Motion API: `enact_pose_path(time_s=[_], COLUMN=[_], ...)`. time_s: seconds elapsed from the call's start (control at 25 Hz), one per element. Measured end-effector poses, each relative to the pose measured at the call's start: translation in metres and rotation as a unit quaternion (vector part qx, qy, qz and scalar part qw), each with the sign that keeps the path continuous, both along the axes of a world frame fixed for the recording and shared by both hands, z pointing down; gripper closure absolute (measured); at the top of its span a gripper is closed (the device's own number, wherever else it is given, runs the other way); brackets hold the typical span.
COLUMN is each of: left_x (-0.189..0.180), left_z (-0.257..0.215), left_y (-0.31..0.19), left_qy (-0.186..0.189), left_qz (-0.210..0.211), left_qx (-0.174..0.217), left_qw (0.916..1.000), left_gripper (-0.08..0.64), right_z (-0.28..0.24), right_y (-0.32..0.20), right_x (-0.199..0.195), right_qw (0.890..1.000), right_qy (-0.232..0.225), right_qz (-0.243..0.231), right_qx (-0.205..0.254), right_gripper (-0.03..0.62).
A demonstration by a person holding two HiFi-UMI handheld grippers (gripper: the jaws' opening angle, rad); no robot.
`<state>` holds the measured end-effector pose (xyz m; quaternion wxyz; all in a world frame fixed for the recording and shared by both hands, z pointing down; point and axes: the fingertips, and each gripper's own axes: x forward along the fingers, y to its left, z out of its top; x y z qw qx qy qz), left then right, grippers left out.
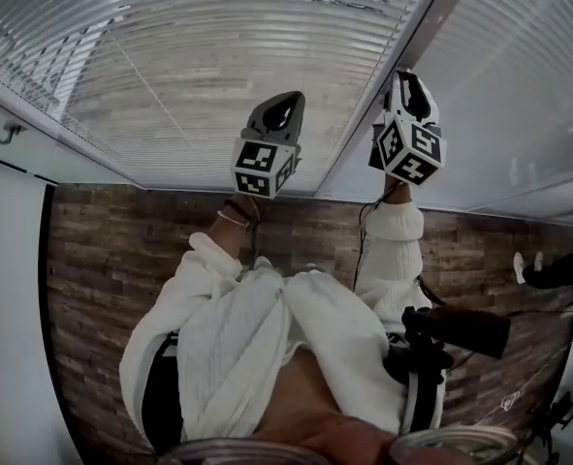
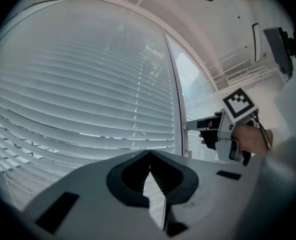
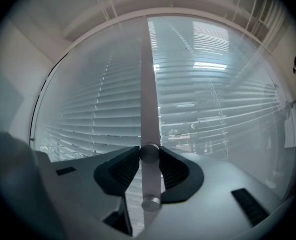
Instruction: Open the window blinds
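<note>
Blind wand (image 3: 149, 94) between jaws of right gripper (image 3: 150, 156)

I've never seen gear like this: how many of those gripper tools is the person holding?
2. The left gripper is held up before the blinds, shut and empty; the right gripper is clamped on the thin rod hanging by the blinds.

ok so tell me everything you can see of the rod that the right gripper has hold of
The rod is slim, straight and smooth, pale grey, and could be plastic or metal. It hangs upright in front of the slatted blinds, running from near the top of the window down to a round capped end. A second round collar sits a little above that end, and the right gripper is shut on the rod right there. Nothing else visibly touches it.
</note>
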<state>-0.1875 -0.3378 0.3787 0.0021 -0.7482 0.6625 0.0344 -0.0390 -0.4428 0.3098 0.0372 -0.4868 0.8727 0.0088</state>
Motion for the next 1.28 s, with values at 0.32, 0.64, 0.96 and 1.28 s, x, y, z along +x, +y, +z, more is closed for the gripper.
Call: enact_pose_path(time_s=[0.32,0.64,0.96,1.28], left_x=[0.005,0.01,0.007,-0.001], left_z=[0.003,0.003,0.003,0.005], left_y=[-0.004,-0.007,-0.007,-0.002], left_qy=[-0.003,-0.001,-0.002,0.004], left_qz=[0.001,0.008,0.005,-0.006], left_qx=[-0.003,-0.004,-0.004,-0.009], left_qw=[1.0,1.0,1.0,0.9999], left_gripper=[0.558,0.558,0.558,0.558], right_z=[-0.003,-0.002,-0.004,0.008], right_y=[0.004,0.005,0.002,0.028], right_x=[-0.007,-0.008,-0.003,0.004], right_qw=[0.975,0.96,0.991,0.998], right_qy=[0.203,0.258,0.112,0.031], right_qz=[0.037,0.046,0.022,0.027], right_qx=[0.079,0.1,0.065,0.05], right_gripper=[0.463,0.463,0.462,0.555])
